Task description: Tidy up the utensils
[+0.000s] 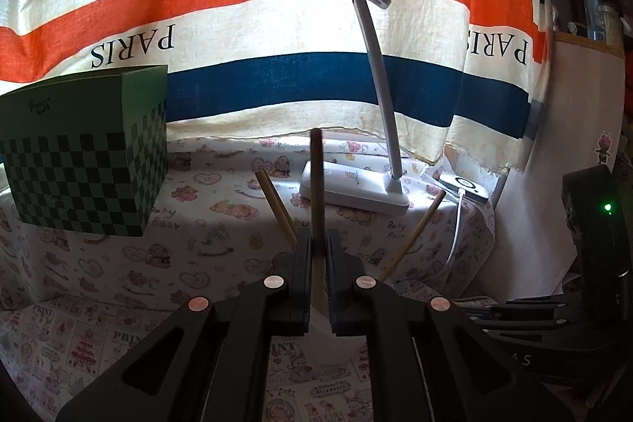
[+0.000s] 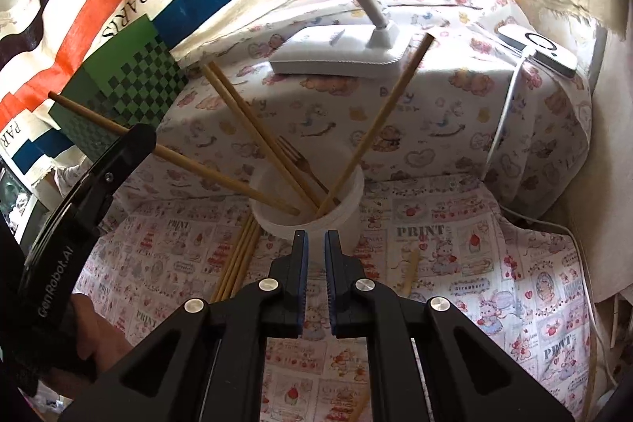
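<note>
My left gripper (image 1: pixel 316 236) is shut on a wooden chopstick (image 1: pixel 316 176) that sticks up between its fingers. In the right wrist view that chopstick (image 2: pixel 217 173) slants from the left gripper (image 2: pixel 142 139) down into the white cup (image 2: pixel 348 220), with its tip inside. The cup also holds several other chopsticks (image 2: pixel 261 129) and a fork (image 2: pixel 294 155). My right gripper (image 2: pixel 315 236) hovers over the cup's near rim, its jaws a narrow gap apart with nothing between them. A bundle of loose chopsticks (image 2: pixel 237 260) lies on the cloth left of the cup. A single chopstick (image 2: pixel 411 269) lies to the right.
A green checkered box (image 1: pixel 87 161) stands at the left on a raised ledge. A white desk lamp (image 1: pixel 352 192) and a white device with a cable (image 1: pixel 463 186) are behind the cup. A striped cloth (image 1: pixel 277 26) hangs at the back. A hand (image 2: pixel 99 327) holds the left gripper.
</note>
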`<action>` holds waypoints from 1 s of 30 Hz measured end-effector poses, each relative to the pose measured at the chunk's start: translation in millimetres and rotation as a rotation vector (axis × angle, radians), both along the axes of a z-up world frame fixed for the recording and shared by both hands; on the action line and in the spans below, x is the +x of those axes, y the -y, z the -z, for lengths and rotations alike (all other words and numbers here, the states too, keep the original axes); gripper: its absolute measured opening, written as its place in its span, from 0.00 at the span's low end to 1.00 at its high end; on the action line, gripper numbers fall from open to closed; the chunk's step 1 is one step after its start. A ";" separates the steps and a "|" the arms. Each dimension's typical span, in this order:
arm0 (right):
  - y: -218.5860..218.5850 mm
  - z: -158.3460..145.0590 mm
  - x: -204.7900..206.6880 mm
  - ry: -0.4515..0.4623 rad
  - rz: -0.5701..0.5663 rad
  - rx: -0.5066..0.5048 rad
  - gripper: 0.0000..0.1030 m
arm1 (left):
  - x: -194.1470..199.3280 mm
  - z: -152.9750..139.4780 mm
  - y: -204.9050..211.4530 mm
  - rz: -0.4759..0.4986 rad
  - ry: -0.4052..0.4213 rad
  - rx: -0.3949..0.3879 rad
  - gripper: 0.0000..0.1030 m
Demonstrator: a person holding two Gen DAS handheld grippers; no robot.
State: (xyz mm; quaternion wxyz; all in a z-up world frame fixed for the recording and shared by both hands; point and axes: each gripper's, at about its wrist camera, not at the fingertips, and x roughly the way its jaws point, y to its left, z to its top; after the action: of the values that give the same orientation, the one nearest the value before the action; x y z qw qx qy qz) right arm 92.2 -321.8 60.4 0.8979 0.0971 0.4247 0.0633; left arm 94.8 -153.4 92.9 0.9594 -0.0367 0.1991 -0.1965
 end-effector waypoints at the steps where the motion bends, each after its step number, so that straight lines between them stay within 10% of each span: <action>1: 1.7 0.2 -1.0 0.004 0.003 -0.003 0.16 | -2.1 -0.4 -0.3 -0.005 0.010 0.007 0.06; 4: 9.2 1.5 -8.1 0.021 0.018 -0.022 0.29 | -11.6 -3.0 -2.5 -0.009 0.045 0.027 0.19; 17: 51.8 54.9 -32.5 -0.073 0.126 -0.087 0.29 | -65.2 -11.2 -48.2 -0.143 0.154 0.049 0.79; 30: 88.8 111.6 -2.8 -0.218 0.248 -0.127 0.29 | -50.2 39.7 -107.0 -0.305 0.044 0.029 0.87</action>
State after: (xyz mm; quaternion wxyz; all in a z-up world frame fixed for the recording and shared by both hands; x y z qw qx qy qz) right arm 89.4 -410.5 -51.2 0.8518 0.0980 0.5074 -0.0859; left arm 44.7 -46.4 53.2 0.9826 -0.0486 0.1732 -0.0462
